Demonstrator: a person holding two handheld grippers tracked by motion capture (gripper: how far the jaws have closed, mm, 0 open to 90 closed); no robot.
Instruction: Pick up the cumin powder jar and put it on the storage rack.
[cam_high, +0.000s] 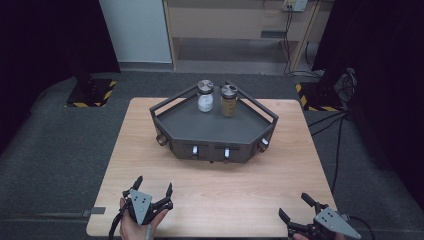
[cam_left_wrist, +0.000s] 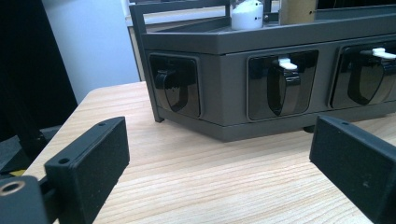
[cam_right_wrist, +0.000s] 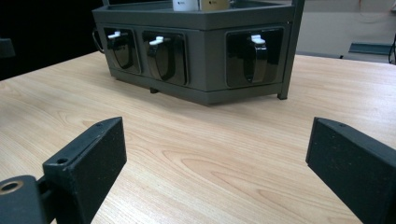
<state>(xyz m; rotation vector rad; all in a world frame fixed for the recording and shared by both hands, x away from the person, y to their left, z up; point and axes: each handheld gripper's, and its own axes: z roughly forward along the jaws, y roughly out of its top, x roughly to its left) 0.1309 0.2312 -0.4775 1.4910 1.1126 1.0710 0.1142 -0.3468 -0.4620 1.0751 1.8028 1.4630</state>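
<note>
A dark grey angular rack (cam_high: 190, 127) with a railed top stands at the middle of the wooden table (cam_high: 215, 190). Two jars sit at its back: a white-filled jar (cam_high: 205, 96) and a brown-filled jar (cam_high: 229, 100), both with metal lids. My left gripper (cam_high: 153, 187) rests near the front left edge, open, nothing between its jaws. My right gripper (cam_high: 296, 208) is at the front right corner, open and empty too. In the left gripper view the rack (cam_left_wrist: 233, 84) is close ahead, with its glossy black hook handles. The right gripper view has the rack (cam_right_wrist: 201, 51) farther off.
The rack's front faces carry black hooks with white tabs (cam_left_wrist: 286, 63). Bare table lies between the grippers and the rack. Beyond the table are grey carpet, a wooden shelf unit (cam_high: 240, 30), black stands with yellow-striped bases (cam_high: 92, 92) and cables (cam_high: 330, 120) at the right.
</note>
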